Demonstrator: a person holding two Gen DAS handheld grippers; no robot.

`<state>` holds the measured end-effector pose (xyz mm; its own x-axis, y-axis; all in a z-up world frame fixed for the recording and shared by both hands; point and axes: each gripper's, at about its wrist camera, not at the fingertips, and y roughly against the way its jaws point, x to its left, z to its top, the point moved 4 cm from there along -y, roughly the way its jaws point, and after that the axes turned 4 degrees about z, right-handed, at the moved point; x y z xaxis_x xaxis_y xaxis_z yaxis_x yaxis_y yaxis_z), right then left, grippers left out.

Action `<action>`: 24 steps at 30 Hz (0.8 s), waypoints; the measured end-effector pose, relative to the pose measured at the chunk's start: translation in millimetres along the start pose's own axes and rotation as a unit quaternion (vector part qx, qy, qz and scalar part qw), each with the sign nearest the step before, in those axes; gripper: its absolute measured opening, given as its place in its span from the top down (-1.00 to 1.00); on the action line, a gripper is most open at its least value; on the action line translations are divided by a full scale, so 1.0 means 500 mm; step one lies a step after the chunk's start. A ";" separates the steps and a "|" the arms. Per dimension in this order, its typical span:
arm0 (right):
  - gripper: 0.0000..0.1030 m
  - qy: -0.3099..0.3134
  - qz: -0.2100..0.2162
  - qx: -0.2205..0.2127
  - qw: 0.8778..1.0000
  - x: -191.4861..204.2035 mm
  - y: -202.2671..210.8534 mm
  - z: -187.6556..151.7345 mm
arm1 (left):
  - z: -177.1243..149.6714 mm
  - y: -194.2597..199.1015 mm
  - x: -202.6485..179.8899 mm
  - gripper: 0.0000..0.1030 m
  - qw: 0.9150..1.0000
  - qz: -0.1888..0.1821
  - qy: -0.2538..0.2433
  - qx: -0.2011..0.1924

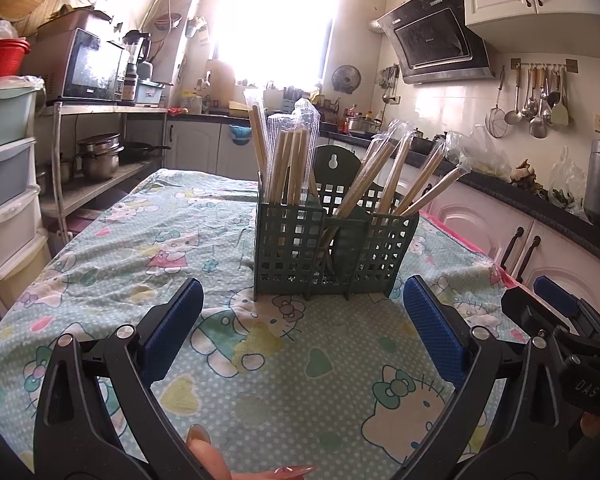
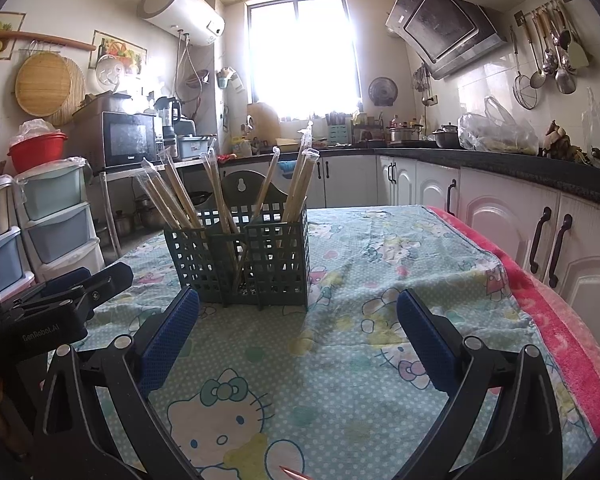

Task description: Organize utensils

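The surface is wide, with soft wrinkly cloth and lots of free room at the near edge. The green basket stands in the middle — light and easy to tip. The wrapped chopsticks inside are thin, stiff and slippery — grab one near its top. Left tongs and right tongs are both wide apart, holding nothing.

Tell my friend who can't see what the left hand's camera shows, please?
A green basket full of wrapped chopsticks stands on a table with a cartoon-cat cloth. The open left gripper sits in front of it, holding nothing. The right gripper shows at the right edge.
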<state>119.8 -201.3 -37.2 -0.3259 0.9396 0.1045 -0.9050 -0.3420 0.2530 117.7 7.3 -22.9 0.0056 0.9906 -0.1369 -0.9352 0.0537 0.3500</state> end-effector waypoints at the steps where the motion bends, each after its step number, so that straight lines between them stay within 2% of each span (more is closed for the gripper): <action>1: -0.87 0.000 0.000 0.000 1.000 0.000 0.001 0.000 | 0.000 0.000 0.000 -0.79 1.000 -0.001 0.000 0.000; 24: -0.87 0.001 0.000 0.000 1.000 -0.001 0.001 0.000 | 0.003 0.002 0.004 -0.79 1.000 0.000 0.002 -0.001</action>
<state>119.4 -201.9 -37.0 -0.3261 0.9397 0.1033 -0.9052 -0.3419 0.2524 117.4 9.3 -21.6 0.0045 0.9899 -0.1417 -0.9356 0.0542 0.3489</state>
